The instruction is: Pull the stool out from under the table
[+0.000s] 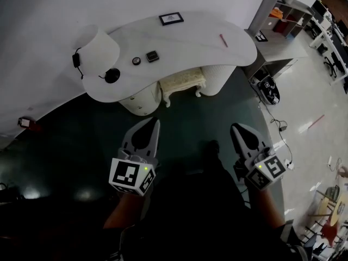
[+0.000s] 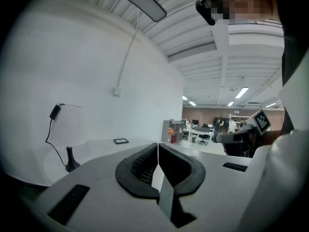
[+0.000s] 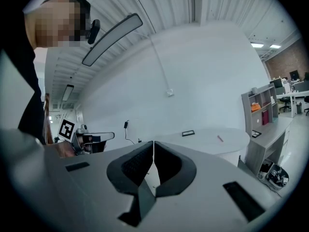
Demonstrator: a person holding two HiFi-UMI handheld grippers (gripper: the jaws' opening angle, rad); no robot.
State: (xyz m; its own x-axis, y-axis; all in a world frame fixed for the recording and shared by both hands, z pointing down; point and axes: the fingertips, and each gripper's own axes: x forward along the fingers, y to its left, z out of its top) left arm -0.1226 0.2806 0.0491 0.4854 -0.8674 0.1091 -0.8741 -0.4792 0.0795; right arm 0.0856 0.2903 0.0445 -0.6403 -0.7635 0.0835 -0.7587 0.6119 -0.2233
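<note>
Left gripper (image 1: 154, 123) and right gripper (image 1: 235, 128) closed, empty; I see stool (image 1: 183, 84) ahead under counter's (image 1: 190, 37) near edge, nearer left.

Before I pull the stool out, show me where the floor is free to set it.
Free: the dark floor in front of the stool, from the table toward you, and to its left. Crowded: the pale floor right of the table, with a marker-tagged device and cables.
</note>
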